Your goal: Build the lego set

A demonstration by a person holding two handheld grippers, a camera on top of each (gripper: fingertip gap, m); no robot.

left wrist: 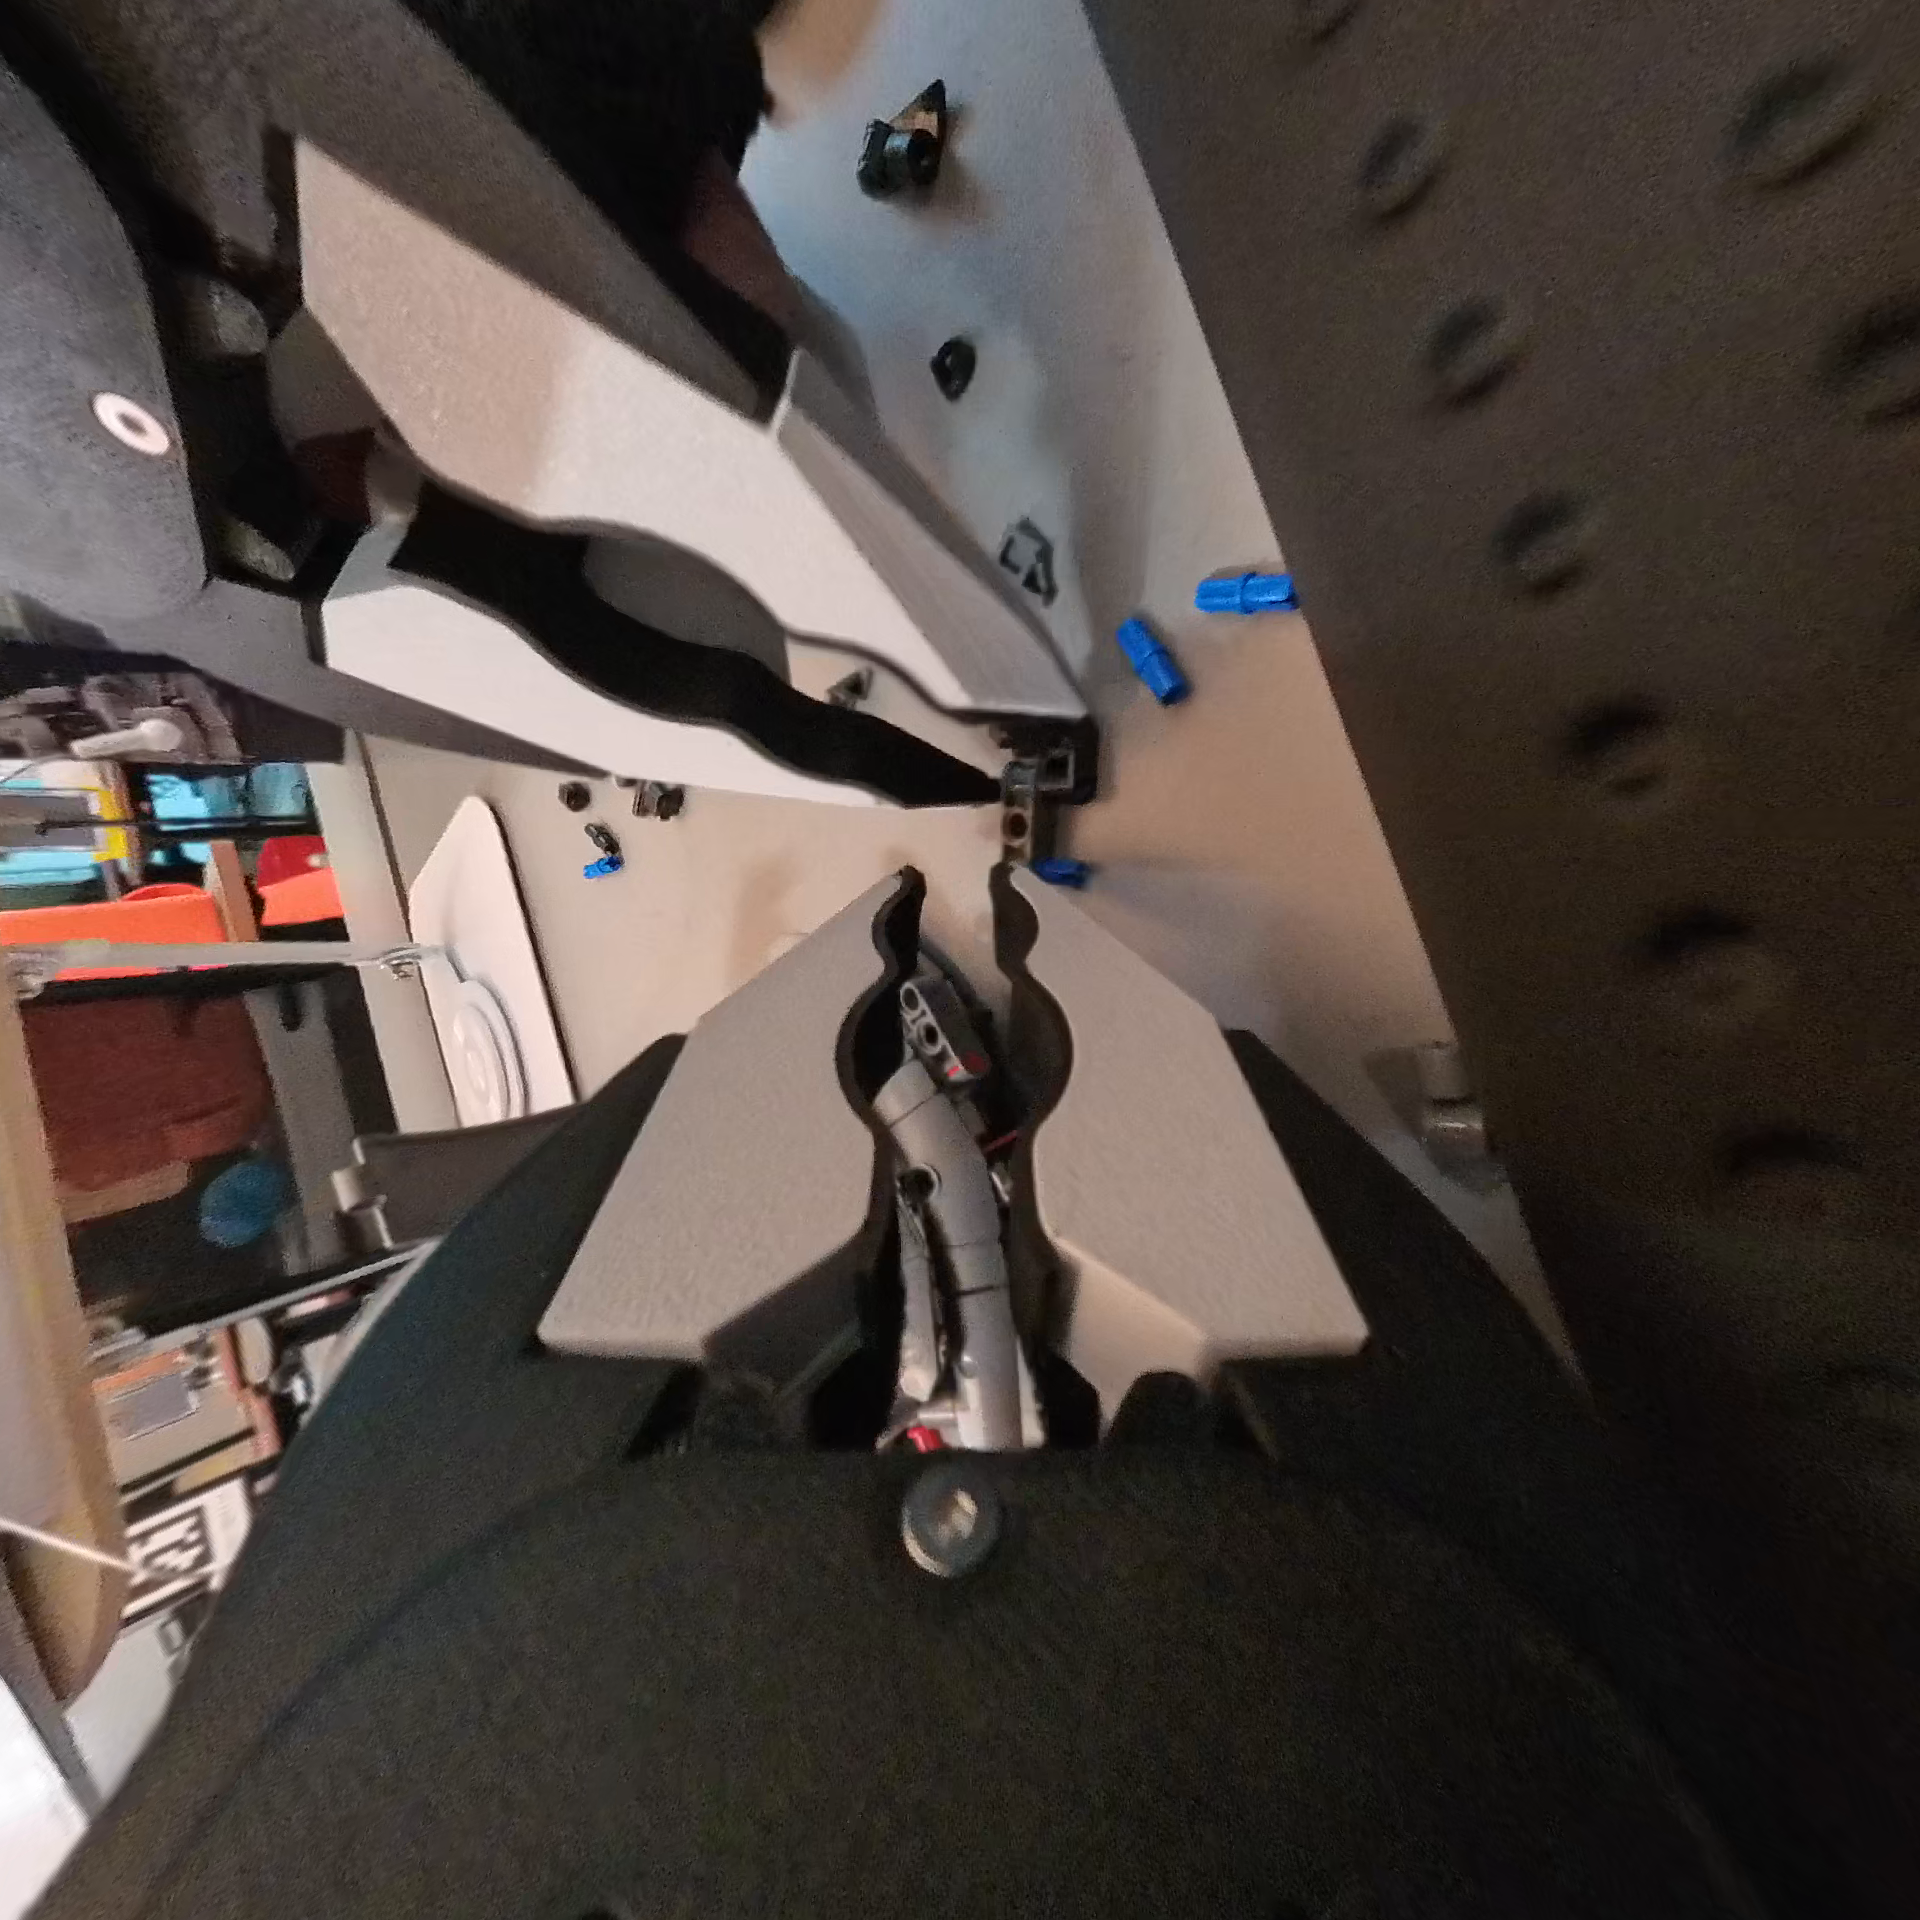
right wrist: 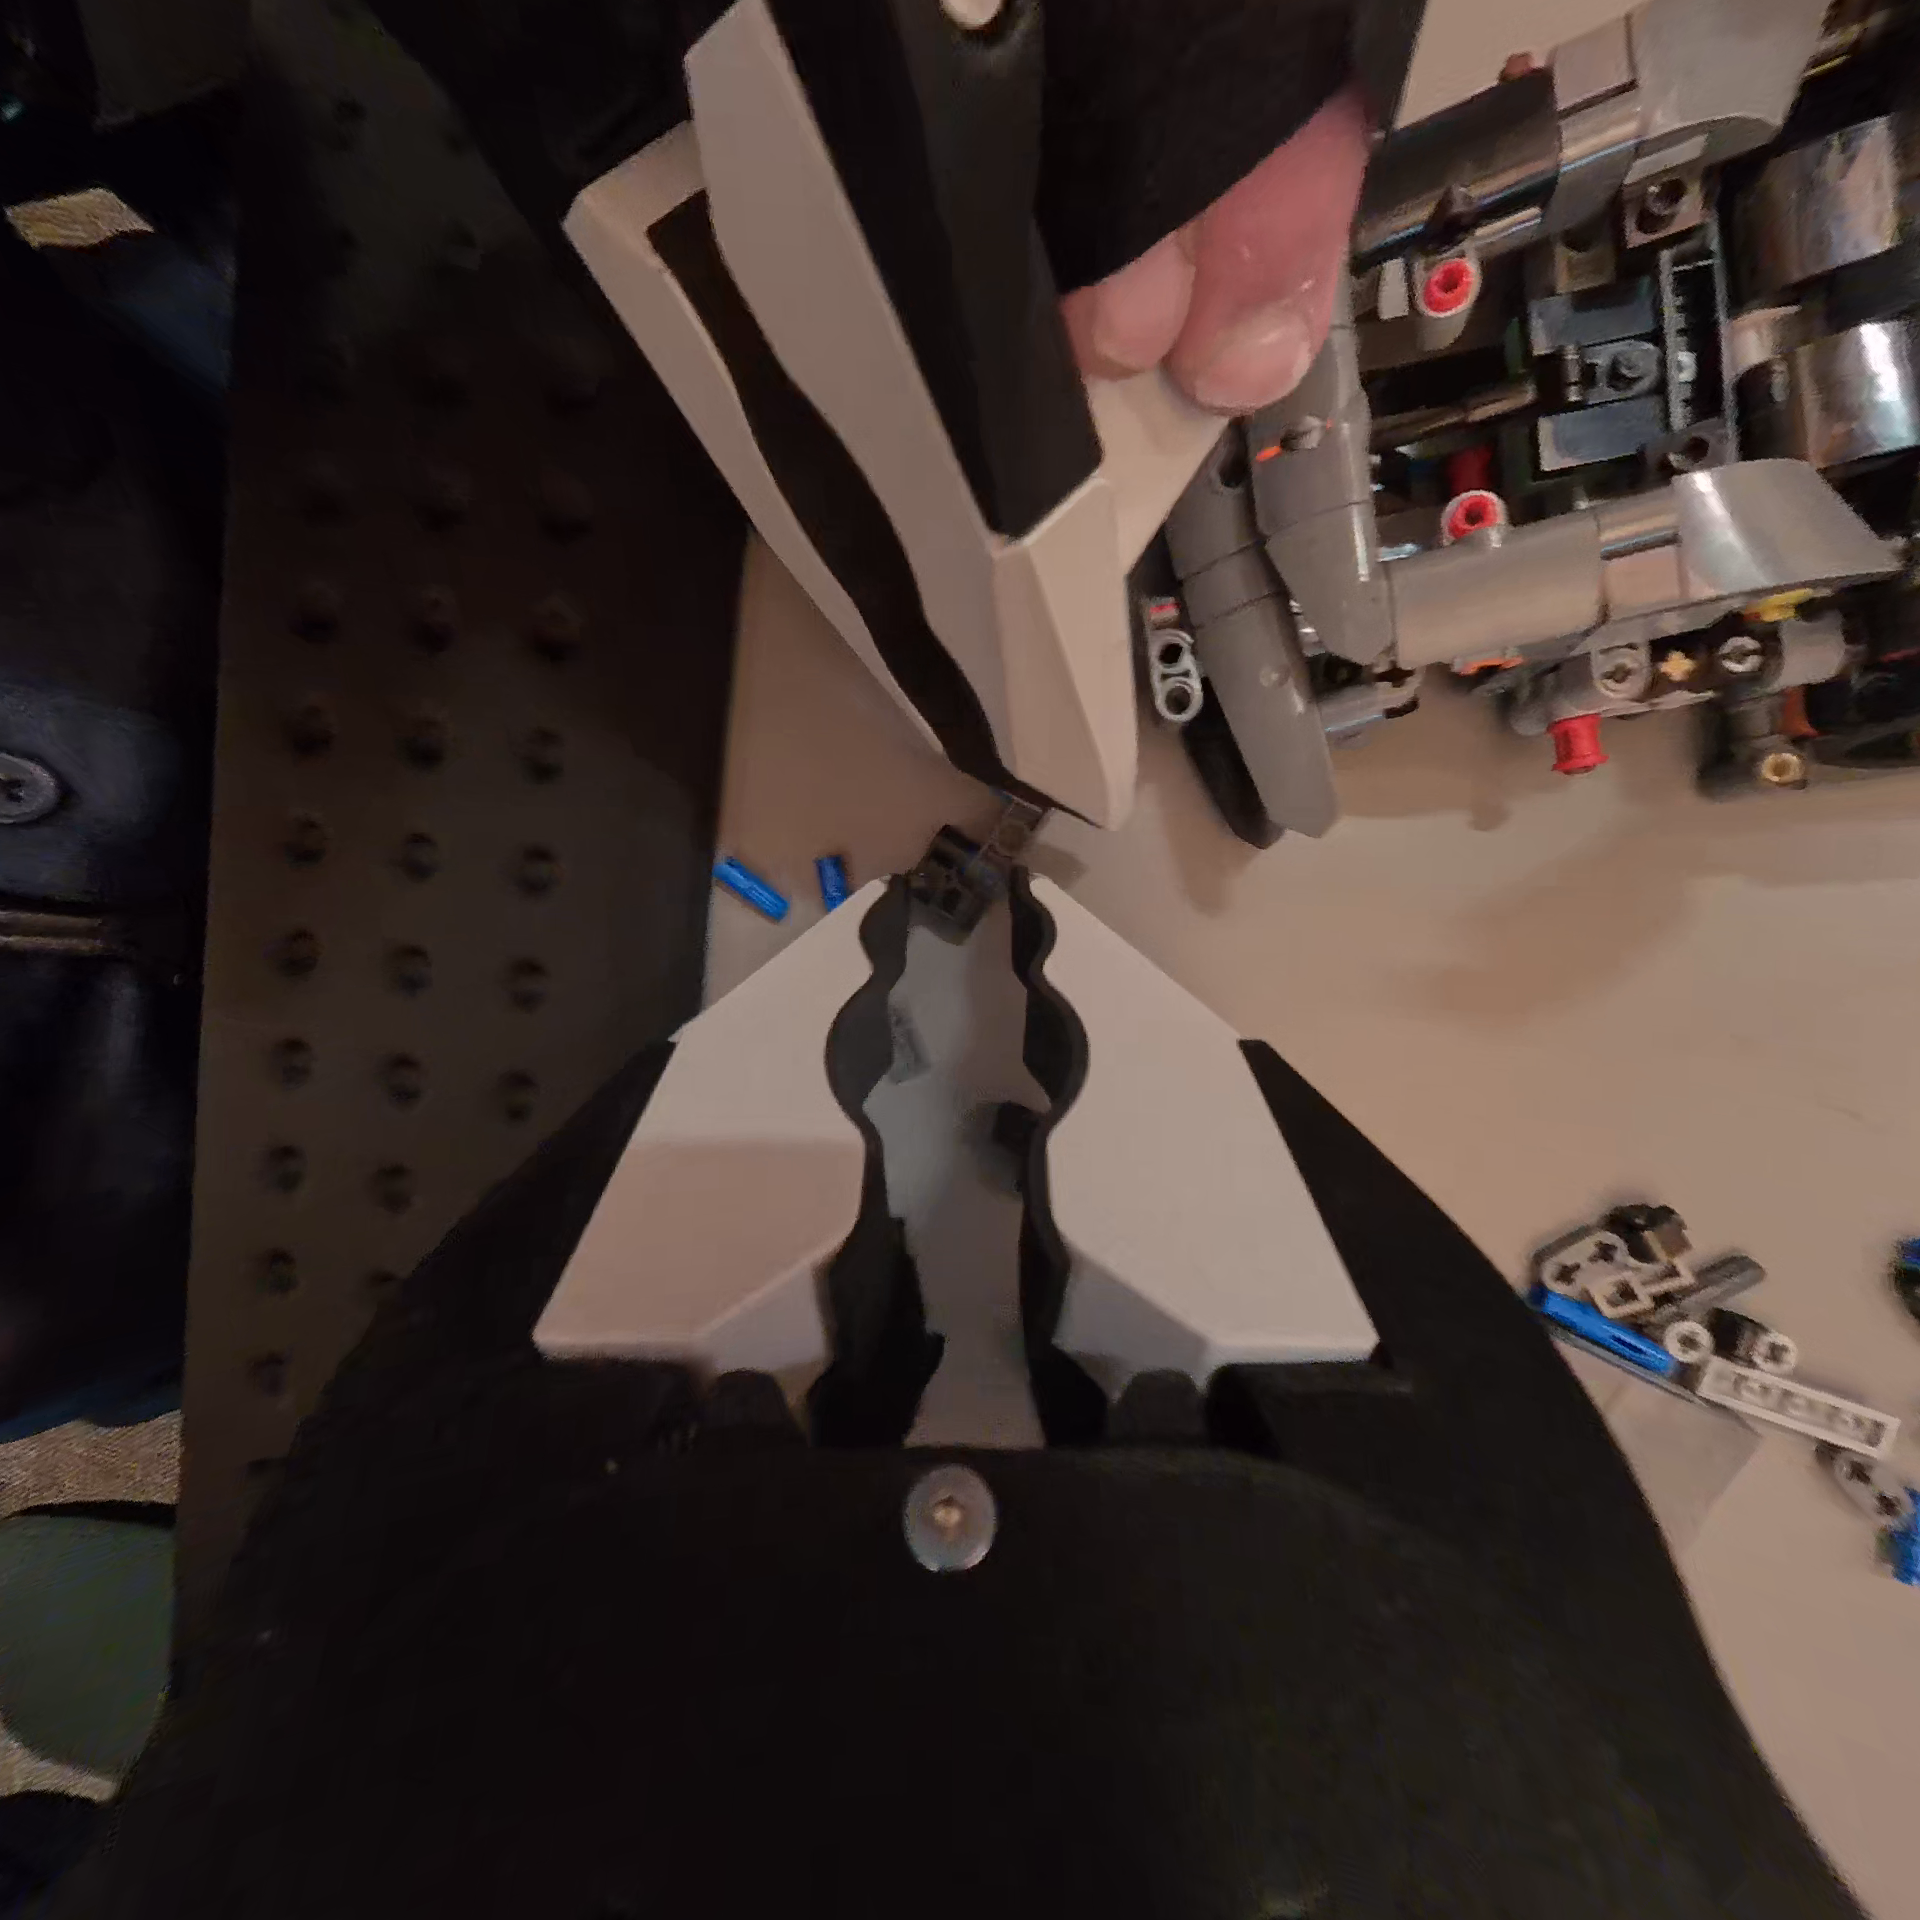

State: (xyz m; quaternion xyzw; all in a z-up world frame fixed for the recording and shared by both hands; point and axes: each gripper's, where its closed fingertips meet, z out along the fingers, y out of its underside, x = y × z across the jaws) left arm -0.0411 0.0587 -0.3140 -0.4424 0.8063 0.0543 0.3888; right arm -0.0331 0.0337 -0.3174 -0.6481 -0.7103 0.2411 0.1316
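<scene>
Two hand-held grippers meet tip to tip over the table (right wrist: 1351, 1039), just in front of the half-built model (right wrist: 1558, 468). The step in hand looks like joining small parts before they go onto the build.

The right gripper (right wrist: 948, 888) is clamped on a small black piece (right wrist: 951, 906). The left gripper (right wrist: 1039, 805), steered by a hand (right wrist: 1216, 301) that lies against the model's grey curved edge, touches a small grey piece (right wrist: 1013, 826) at its tip. That piece sits against the black one. From the left wrist view the left gripper's tips show a narrow gap, so whether it truly grips cannot be told.

Blue pins (right wrist: 748, 888) lie beyond the meeting point, on the side away from the model, beside a dark studded board (right wrist: 416, 727). Loose parts (right wrist: 1683, 1340) sit on the table below the model in the right wrist view.

The next move probably calls for lining up holes and pressing the two pieces squarely together. A skewed push could pop either piece loose.
</scene>
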